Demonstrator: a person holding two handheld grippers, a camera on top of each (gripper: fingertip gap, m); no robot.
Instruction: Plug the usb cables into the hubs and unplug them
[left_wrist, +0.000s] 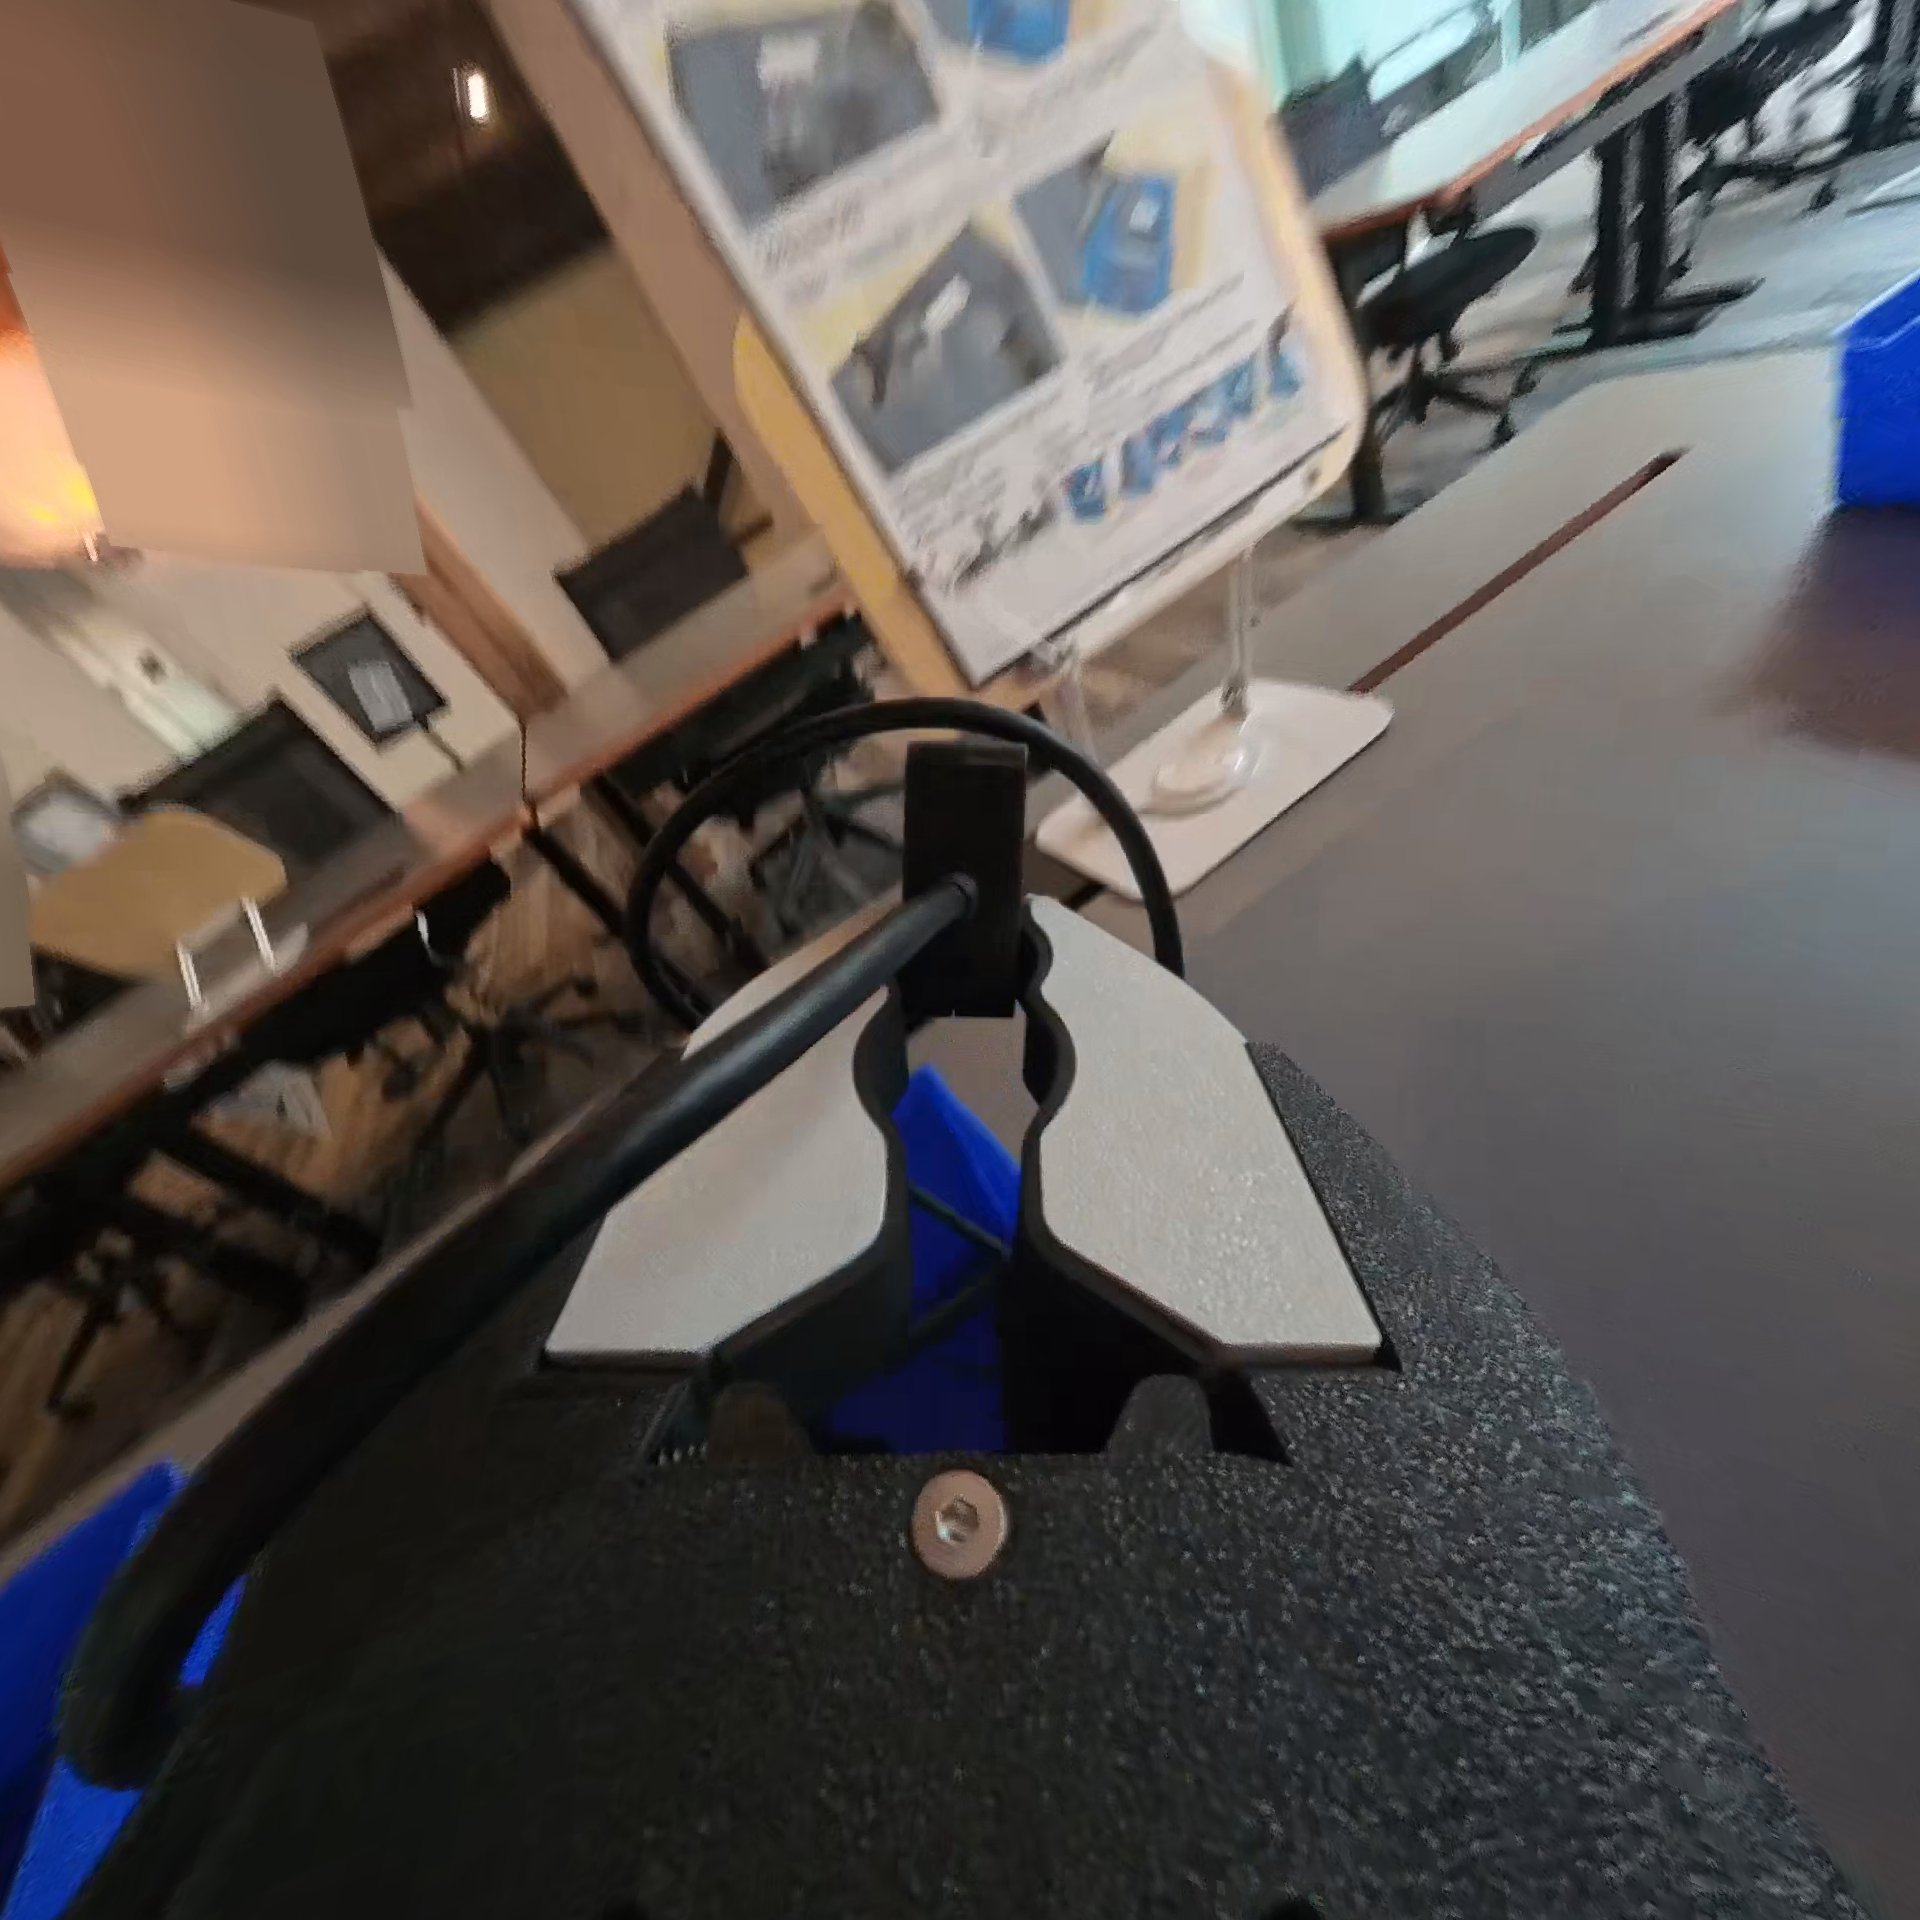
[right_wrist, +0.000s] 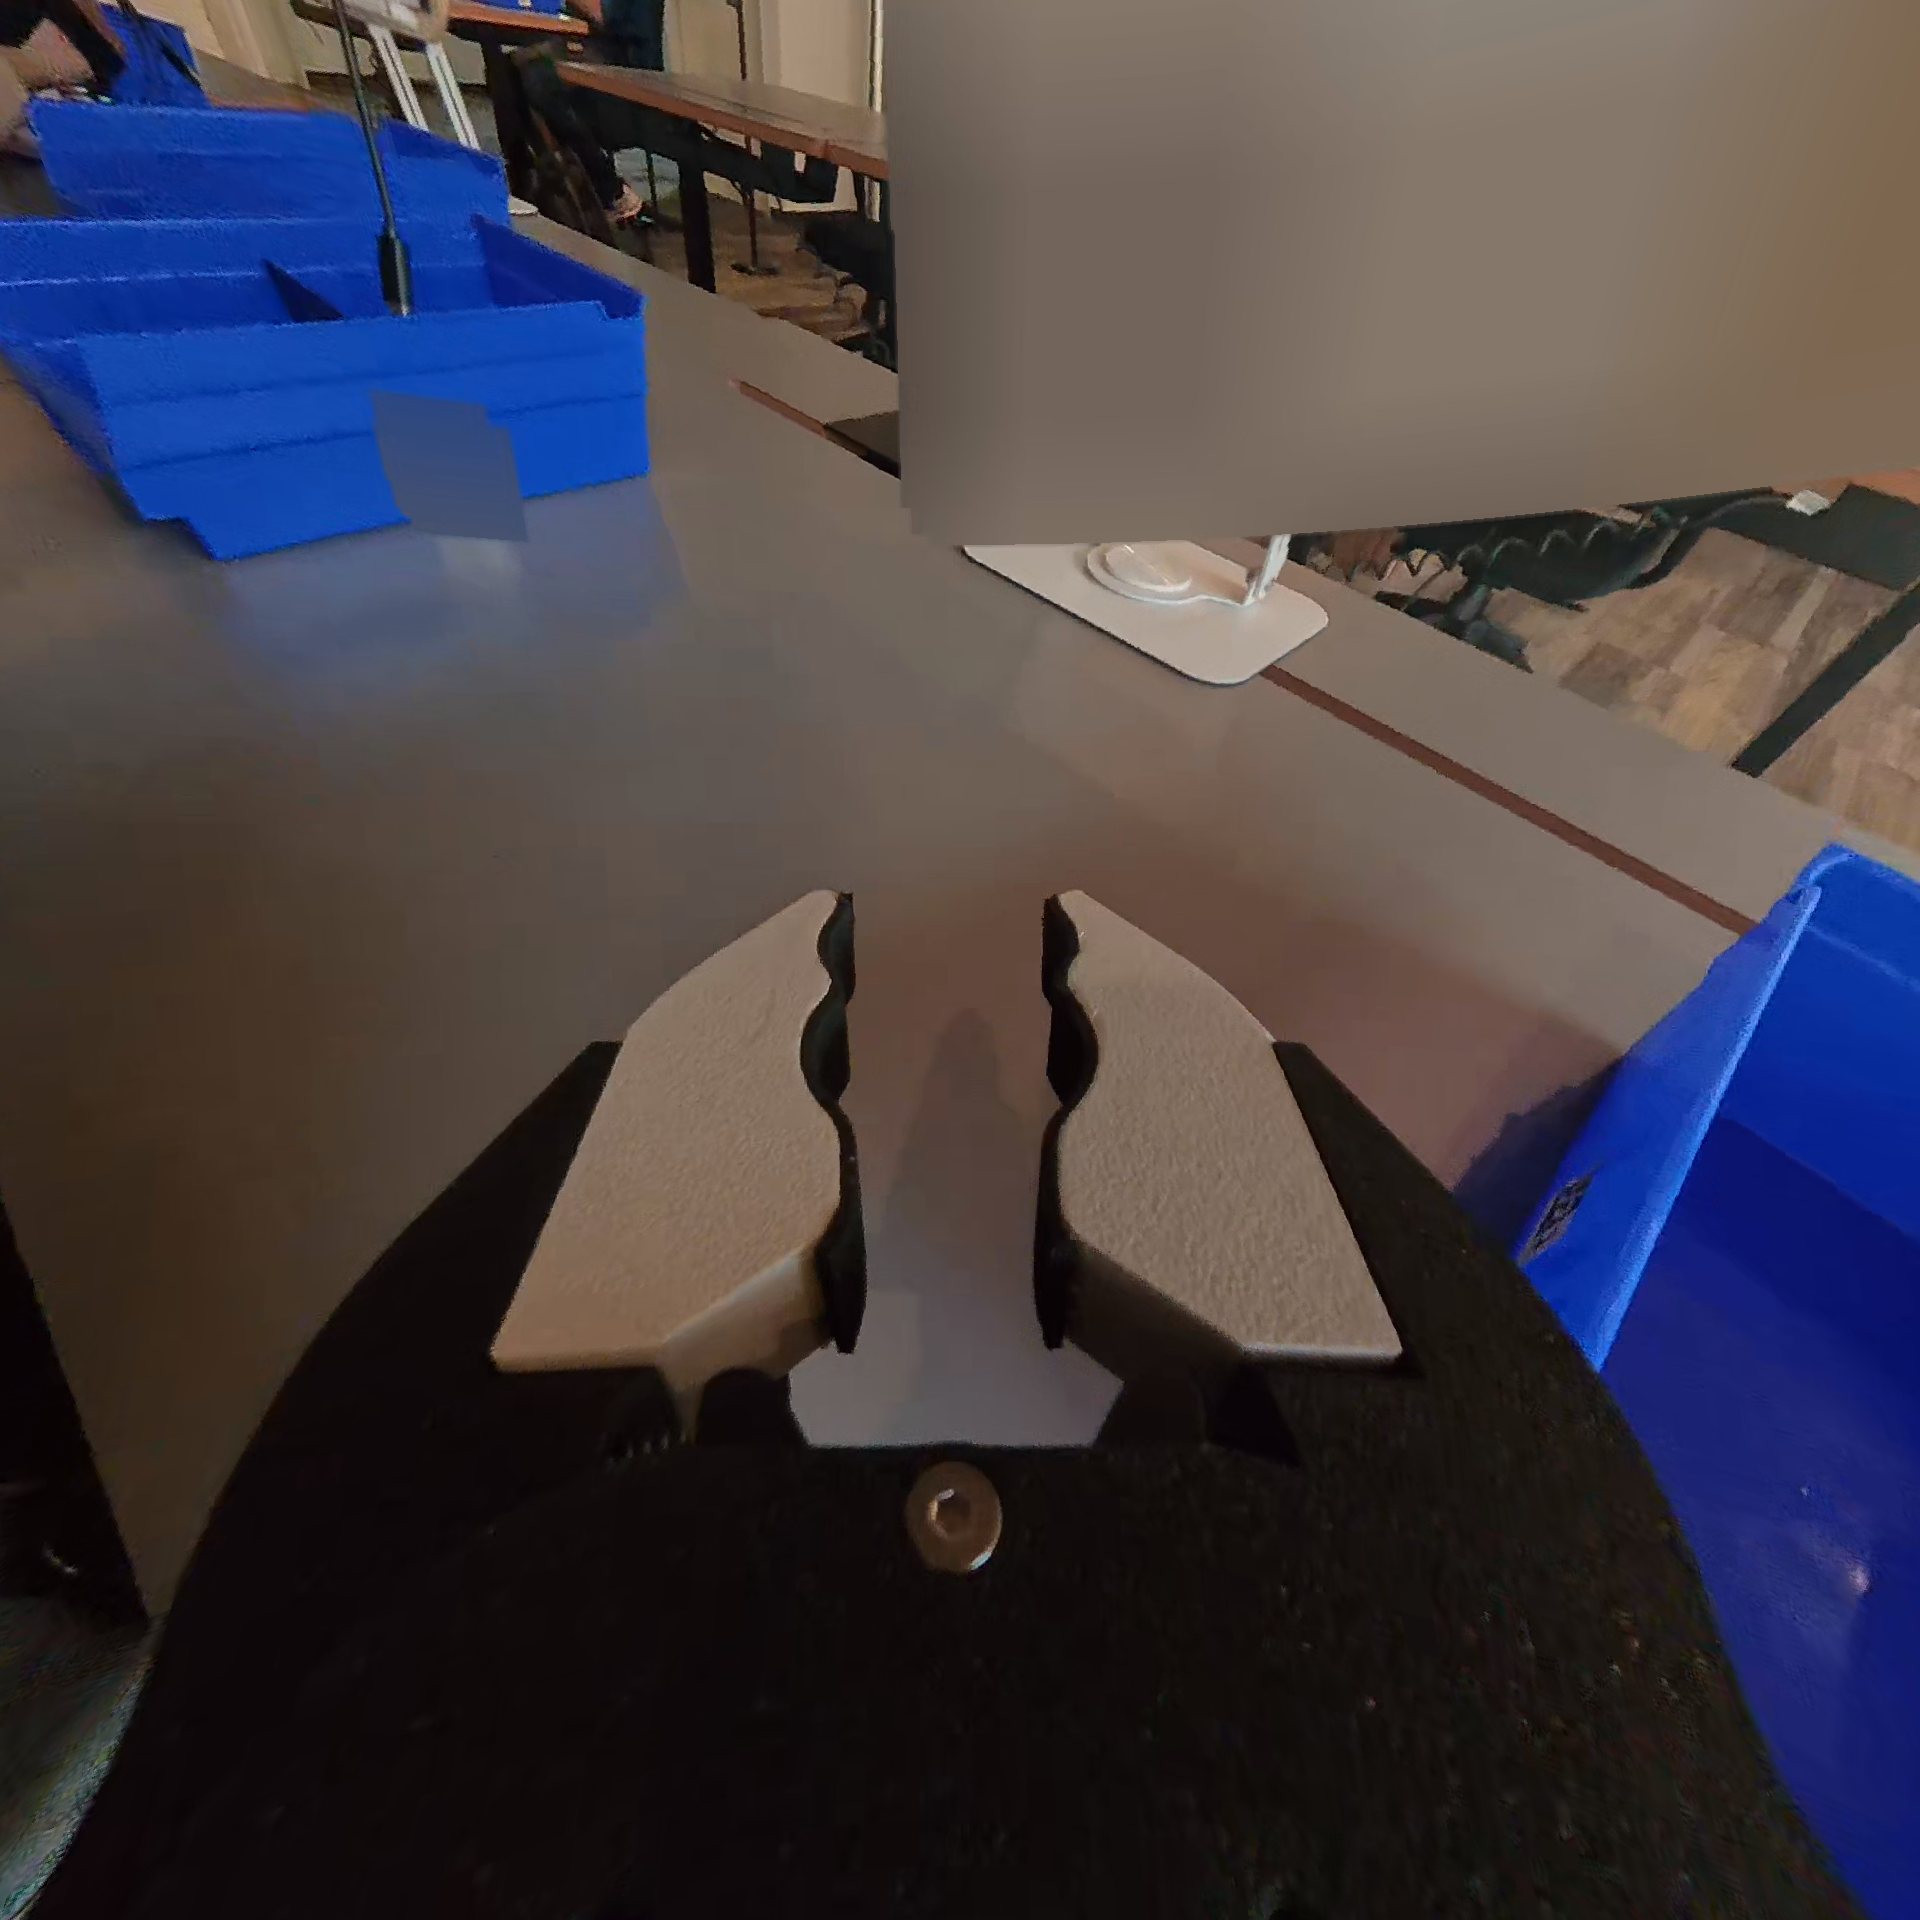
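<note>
In the left wrist view my left gripper (left_wrist: 966, 961) is shut on a small black block (left_wrist: 961, 842), a hub or plug body, held upright between the fingertips in the air. A black cable (left_wrist: 727, 1081) leaves its near face, runs down to the lower left, and another stretch loops behind it (left_wrist: 1117, 805). A blue bin (left_wrist: 935, 1174) shows below through the gap between the fingers. In the right wrist view my right gripper (right_wrist: 948, 914) is open and empty, low over the bare grey table (right_wrist: 520, 748). No cable or hub lies near it.
Blue bins (right_wrist: 312, 343) stand at the far left with a black rod-like cable end (right_wrist: 393, 260) rising from one. Another blue bin (right_wrist: 1766, 1247) sits close at the right. A white stand base (right_wrist: 1195, 613) holds a board at the table's far edge, also seen in the left wrist view (left_wrist: 1247, 758). Tip to tip, the grippers are about 50 cm apart.
</note>
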